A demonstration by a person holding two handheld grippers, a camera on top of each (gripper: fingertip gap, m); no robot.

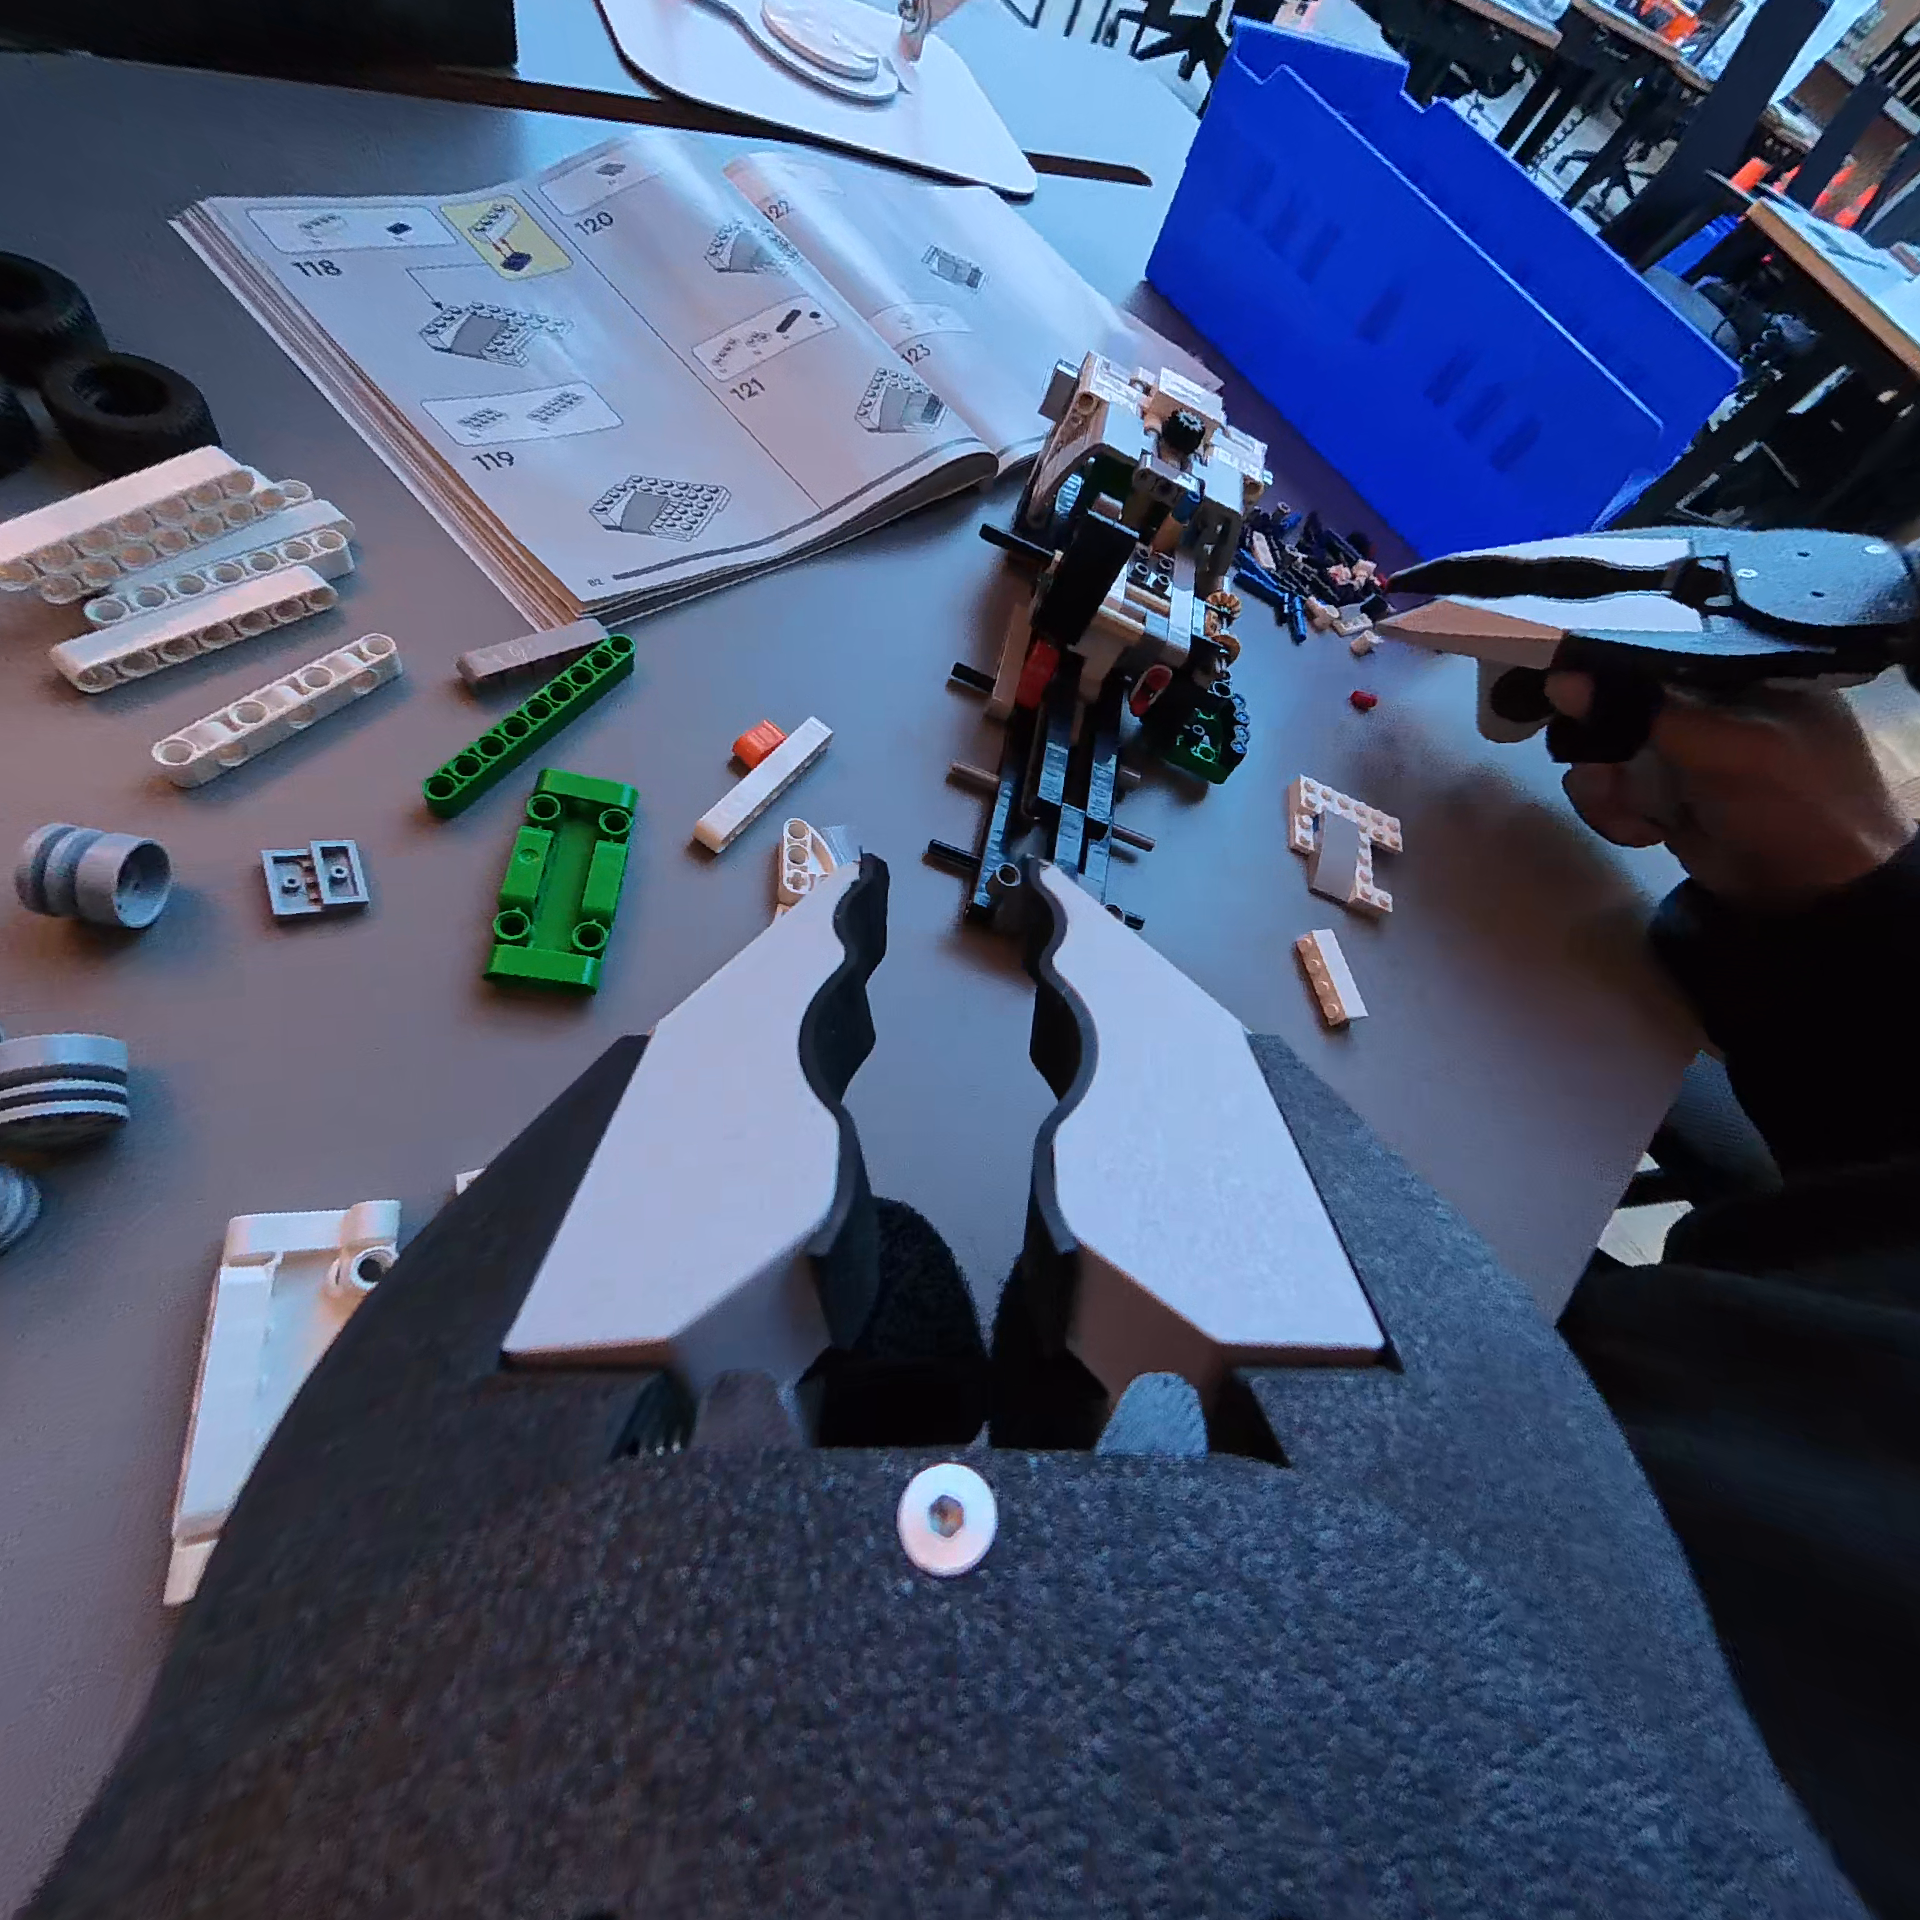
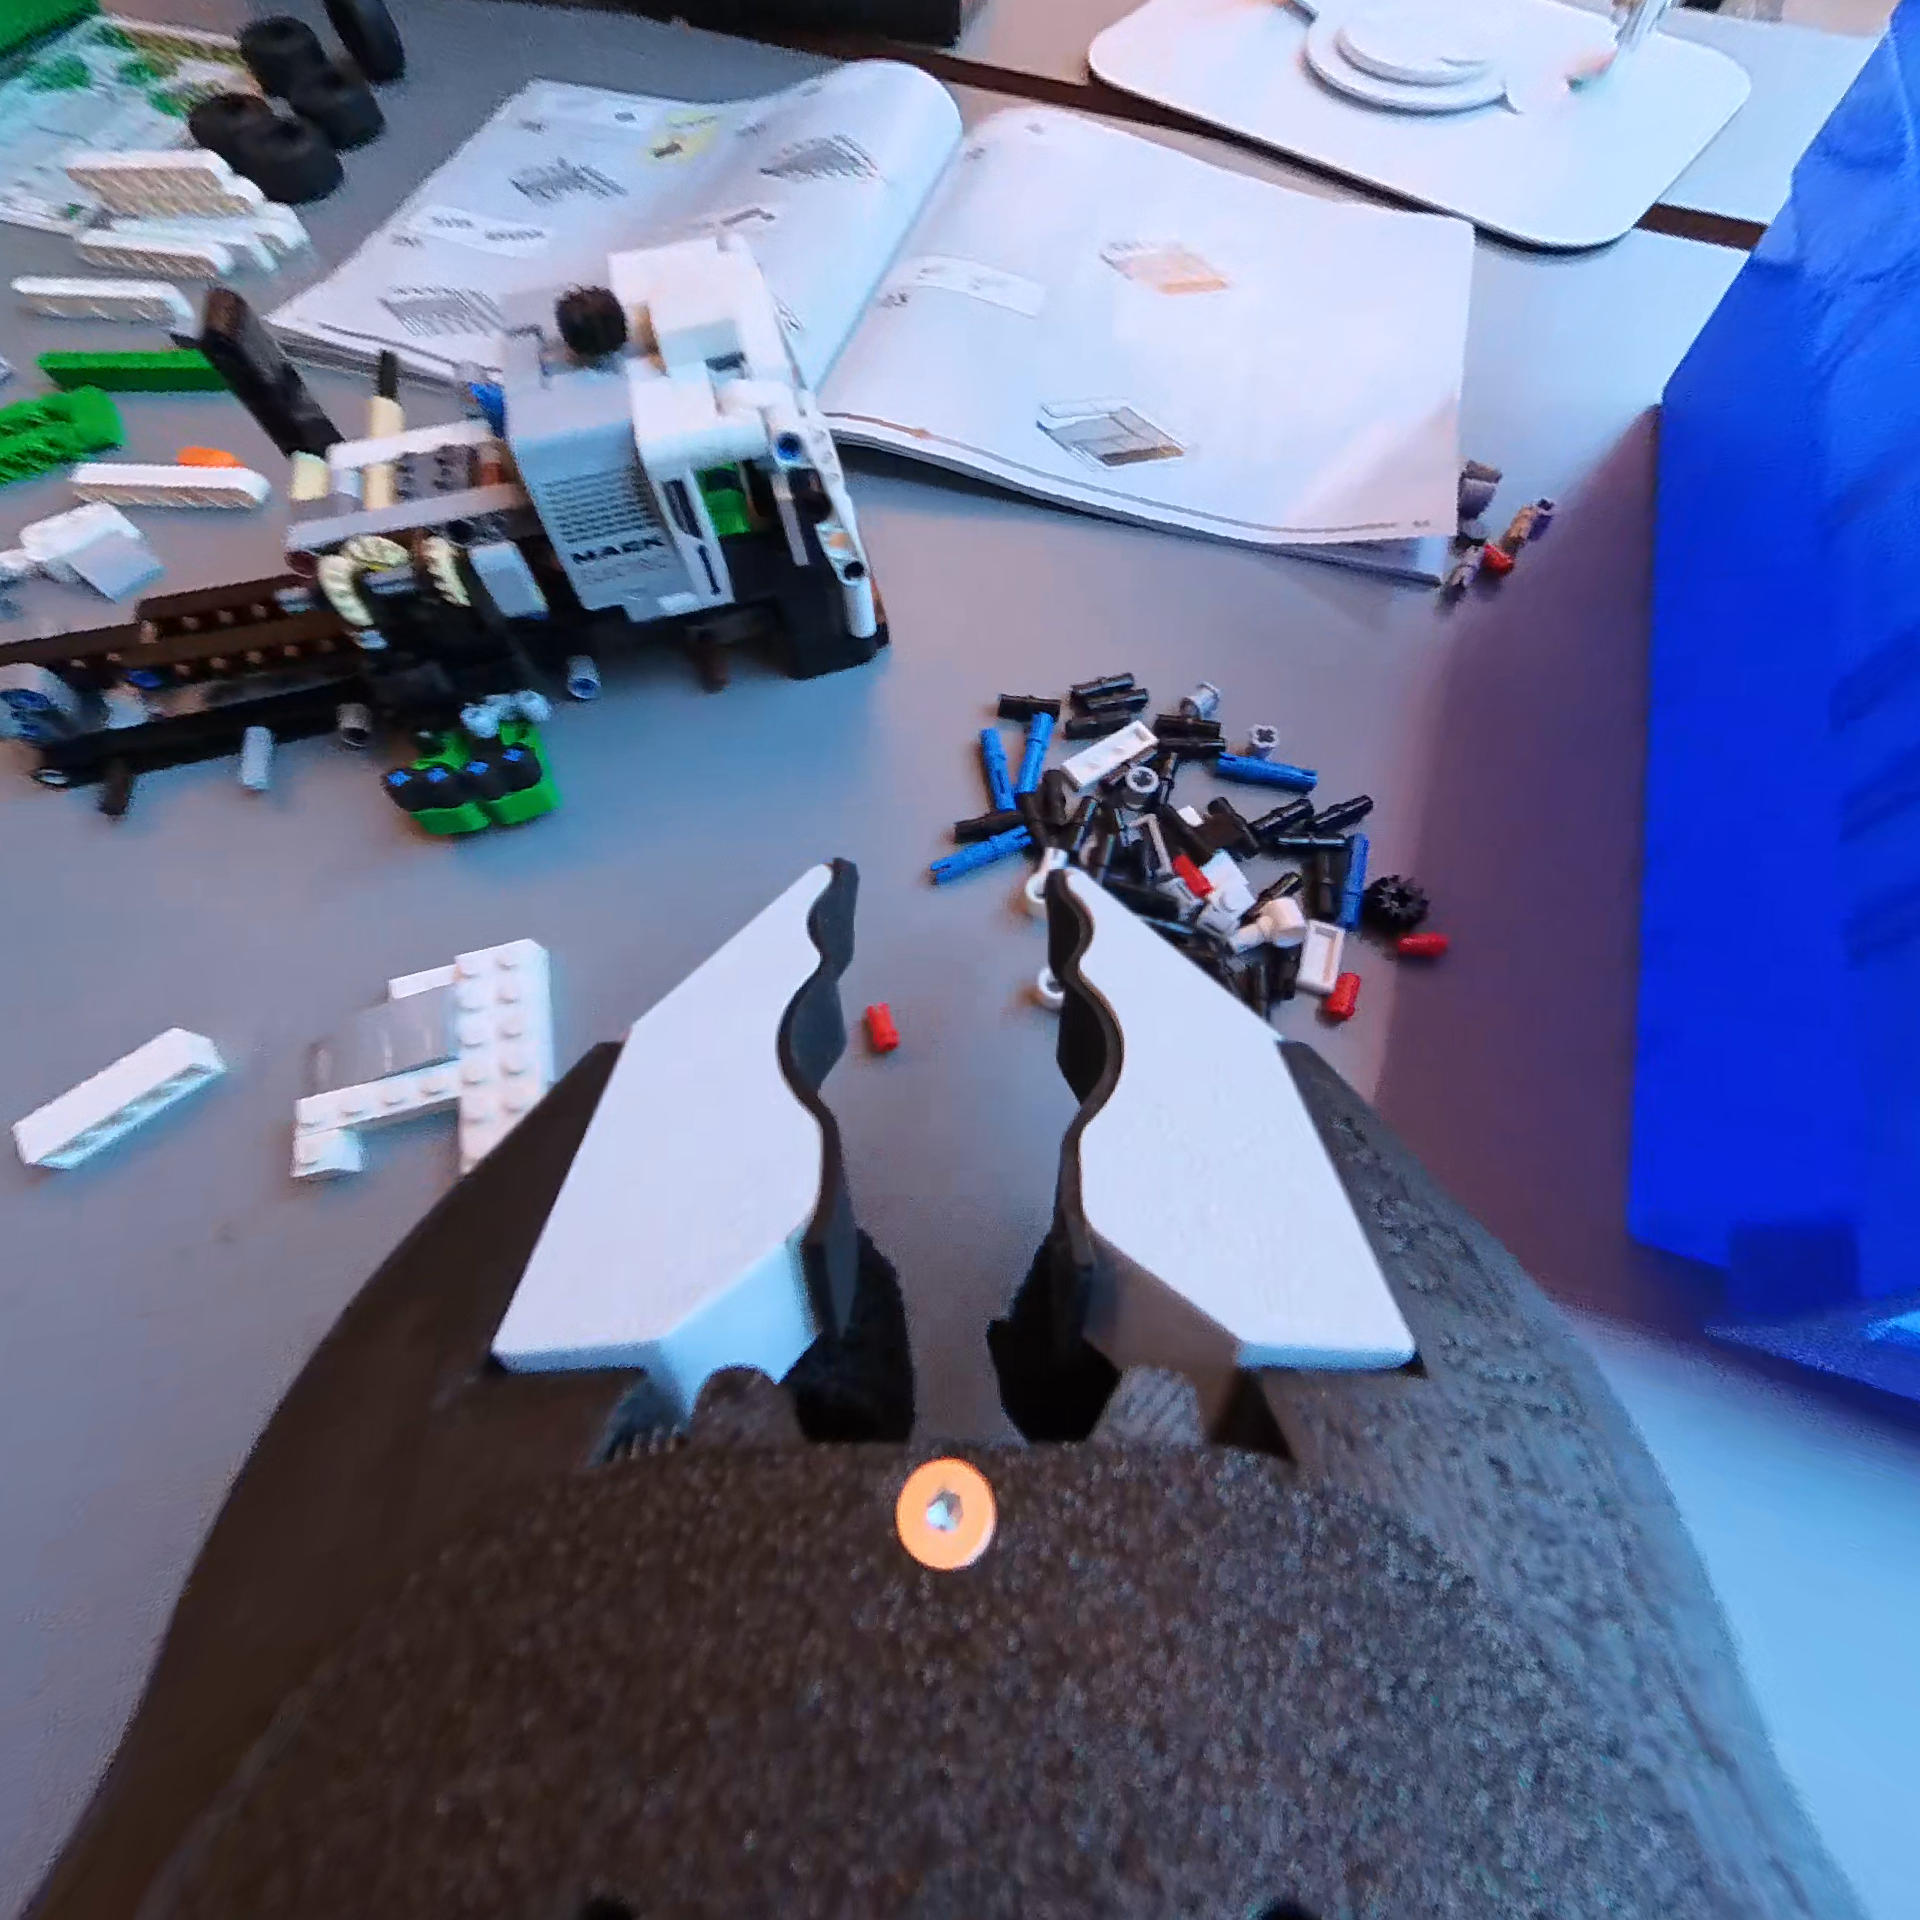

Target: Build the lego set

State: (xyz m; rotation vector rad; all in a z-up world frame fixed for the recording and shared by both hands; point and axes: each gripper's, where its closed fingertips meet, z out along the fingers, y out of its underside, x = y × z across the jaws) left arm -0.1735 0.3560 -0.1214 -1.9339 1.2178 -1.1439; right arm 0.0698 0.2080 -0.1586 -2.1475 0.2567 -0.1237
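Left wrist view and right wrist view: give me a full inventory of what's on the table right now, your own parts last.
Truck build: one, white, black and green, table centre.
Manual: one, white, open, behind the build.
Pin pile: many, black, blue and red, right of the build.
White beams: several, far left.
Green beam: one, left of centre.
Green plate: one, beside that beam.
Tyres: at least three, black, far left corner.
Grey hubs: several, left edge.
White plate assembly: one, right of the build.
Bin: one, blue, right.
Left gripper: open, empty.
Right gripper: open, empty, near the pile.
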